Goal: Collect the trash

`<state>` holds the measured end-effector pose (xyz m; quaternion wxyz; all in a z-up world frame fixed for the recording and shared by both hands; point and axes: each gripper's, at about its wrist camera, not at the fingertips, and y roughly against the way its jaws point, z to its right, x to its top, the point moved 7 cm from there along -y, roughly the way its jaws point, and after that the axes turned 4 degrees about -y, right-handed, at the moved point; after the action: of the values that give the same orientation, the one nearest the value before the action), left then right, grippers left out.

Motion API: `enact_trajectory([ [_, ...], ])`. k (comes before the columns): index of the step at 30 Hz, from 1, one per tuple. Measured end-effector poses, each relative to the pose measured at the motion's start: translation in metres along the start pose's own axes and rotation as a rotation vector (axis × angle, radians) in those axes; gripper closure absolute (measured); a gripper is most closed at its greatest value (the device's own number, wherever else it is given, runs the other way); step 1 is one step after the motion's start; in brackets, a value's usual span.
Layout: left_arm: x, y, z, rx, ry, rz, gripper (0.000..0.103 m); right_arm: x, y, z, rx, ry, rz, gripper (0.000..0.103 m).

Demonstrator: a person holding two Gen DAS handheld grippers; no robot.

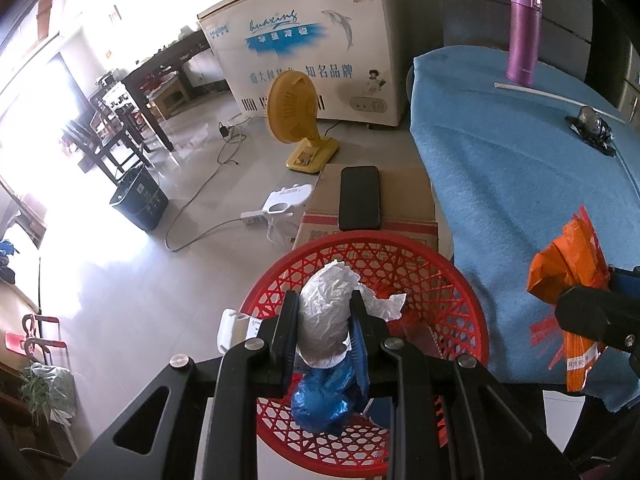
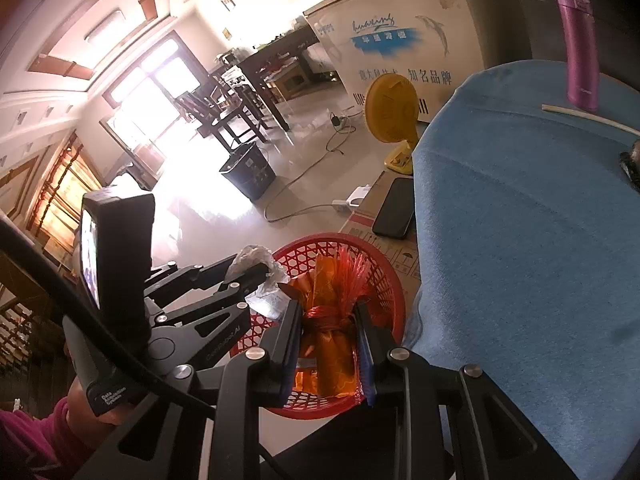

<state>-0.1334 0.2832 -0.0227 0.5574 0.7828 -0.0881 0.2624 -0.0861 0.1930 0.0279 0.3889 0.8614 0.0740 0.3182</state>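
Note:
My left gripper (image 1: 325,300) is shut on a crumpled white paper ball (image 1: 326,316) and holds it over the red mesh basket (image 1: 460,292); a blue plastic scrap (image 1: 324,396) lies below it in the basket. My right gripper (image 2: 328,306) is shut on an orange wrapper tied with red ribbon (image 2: 332,344), above the same basket (image 2: 384,280). In the left wrist view that wrapper (image 1: 568,264) and the right gripper show at the right edge. A dark crumpled wrapper (image 1: 592,126) and a white straw (image 1: 552,98) lie on the blue cloth (image 1: 512,184).
A purple flask (image 1: 524,32) stands at the back of the blue cloth. A black phone (image 1: 359,198) lies on a cardboard box (image 1: 404,208) behind the basket. A yellow fan (image 1: 294,116), white freezer (image 1: 312,40), dark bin (image 1: 140,200) and cables stand on the floor.

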Motion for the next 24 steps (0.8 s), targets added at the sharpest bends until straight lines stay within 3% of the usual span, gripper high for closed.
enact_trajectory([
  [24, -0.005, -0.009, -0.001, -0.011, 0.015, -0.025, 0.076, 0.000, -0.014, -0.003, -0.004, 0.006, -0.038, 0.076],
])
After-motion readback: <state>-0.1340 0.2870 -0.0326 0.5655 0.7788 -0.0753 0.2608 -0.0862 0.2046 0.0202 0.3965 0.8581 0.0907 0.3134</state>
